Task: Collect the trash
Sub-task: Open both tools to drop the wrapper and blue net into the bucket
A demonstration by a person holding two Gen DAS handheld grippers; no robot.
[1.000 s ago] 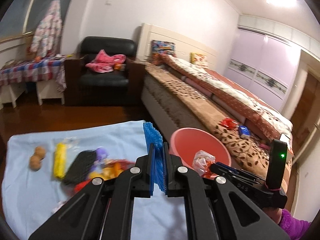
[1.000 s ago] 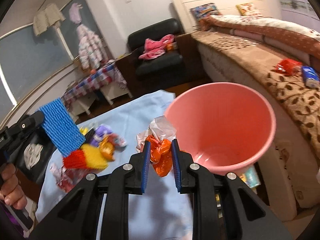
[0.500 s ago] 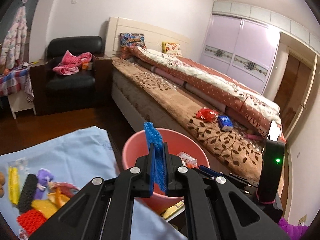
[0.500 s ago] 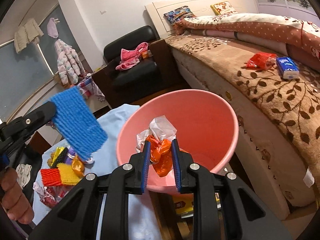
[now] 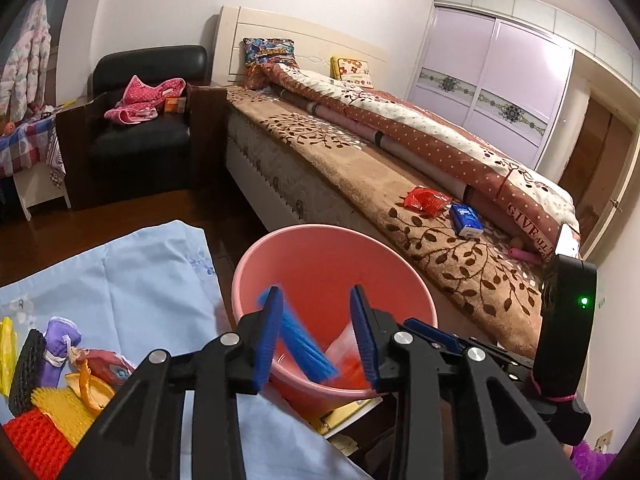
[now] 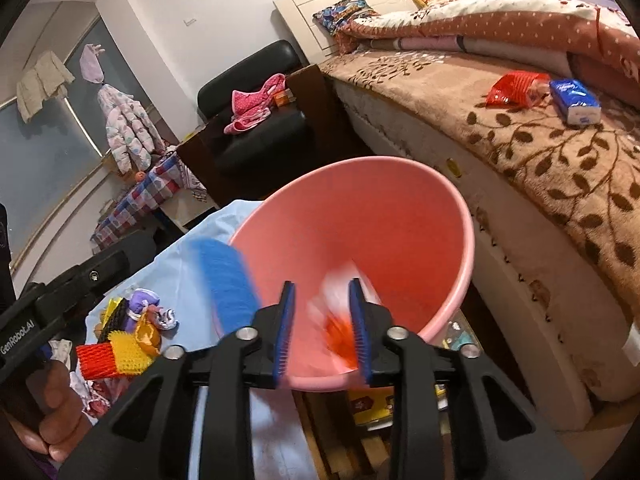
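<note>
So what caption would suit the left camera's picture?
Left gripper open over the pink bin, a blurred blue net dropping in.

I see a pale blue cloth (image 5: 132, 280) covering the tabletop, with a heap of foam nets and wrappers (image 5: 52, 380) at its near left. On the bed (image 5: 460, 248) to the right lie a red packet (image 5: 426, 200) and a blue tissue pack (image 5: 464, 220), just beside each other.
</note>
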